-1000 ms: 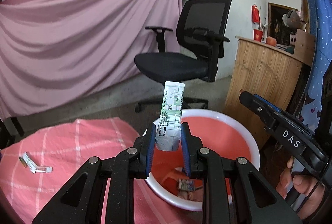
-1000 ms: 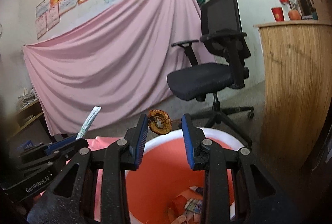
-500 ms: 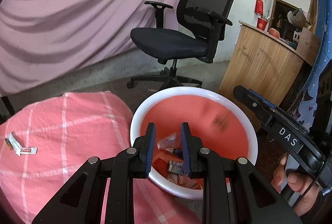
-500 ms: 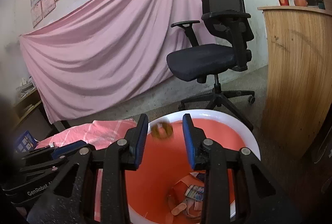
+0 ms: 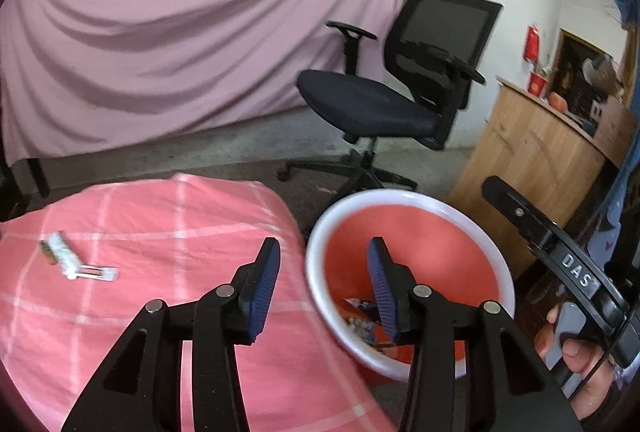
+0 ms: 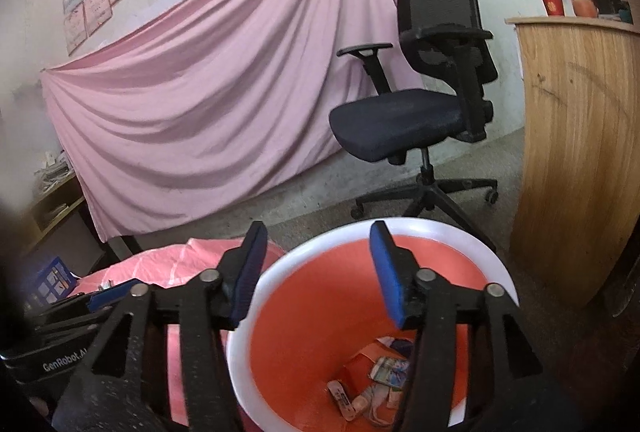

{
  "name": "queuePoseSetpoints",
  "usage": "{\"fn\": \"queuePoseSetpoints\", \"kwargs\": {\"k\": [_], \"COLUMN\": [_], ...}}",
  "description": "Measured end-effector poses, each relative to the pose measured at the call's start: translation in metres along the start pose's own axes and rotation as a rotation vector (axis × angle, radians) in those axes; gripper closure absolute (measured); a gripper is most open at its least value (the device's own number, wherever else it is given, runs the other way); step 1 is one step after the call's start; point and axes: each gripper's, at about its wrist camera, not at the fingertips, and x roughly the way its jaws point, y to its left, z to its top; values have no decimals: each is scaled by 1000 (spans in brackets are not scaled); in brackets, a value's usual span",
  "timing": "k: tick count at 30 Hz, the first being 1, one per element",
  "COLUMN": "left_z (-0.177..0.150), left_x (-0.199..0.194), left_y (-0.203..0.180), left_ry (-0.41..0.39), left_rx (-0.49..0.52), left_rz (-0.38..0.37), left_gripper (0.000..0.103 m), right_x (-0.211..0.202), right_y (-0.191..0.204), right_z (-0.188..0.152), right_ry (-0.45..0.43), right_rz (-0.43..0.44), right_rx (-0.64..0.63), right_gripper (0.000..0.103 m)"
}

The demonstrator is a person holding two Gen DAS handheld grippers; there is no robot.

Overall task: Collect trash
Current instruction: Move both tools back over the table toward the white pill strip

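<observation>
Two grippers seen with jaws just opened and empty, left gripper [image 5: 322, 272] at lower centre straddling the red bin [image 5: 416, 236] rim, right gripper [image 6: 318, 264] spread over the bin's mouth, discarded trash [image 6: 376, 380] lying at its bottom, white scrap [image 5: 76, 262] left on pink cloth [image 5: 160, 224] at left.

Soft, even daylight is filling both views. Fisheye bending and dark vignetting are showing at the edges. Motion blur is smearing the left view slightly.
</observation>
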Motion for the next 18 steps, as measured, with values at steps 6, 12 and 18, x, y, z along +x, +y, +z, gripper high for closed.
{"fn": "queuePoseSetpoints", "kwargs": {"k": [6,12,18], "left_z": [2,-2,-16], "left_x": [-37,-80,-121], "left_y": [28,60,93], "left_ry": [-109,-261,-401], "left_rx": [-37,-82,-115], "left_rz": [76,172,288], "left_gripper": [45,8,2], "right_x": [-7,-17,-27], "right_y": [28,60,102], "right_z": [4,7,4], "right_ry": [-87,-182,-281], "right_rz": [44,98,190], "right_rx": [-36,-66,-132], "right_gripper": [6,0,0]}}
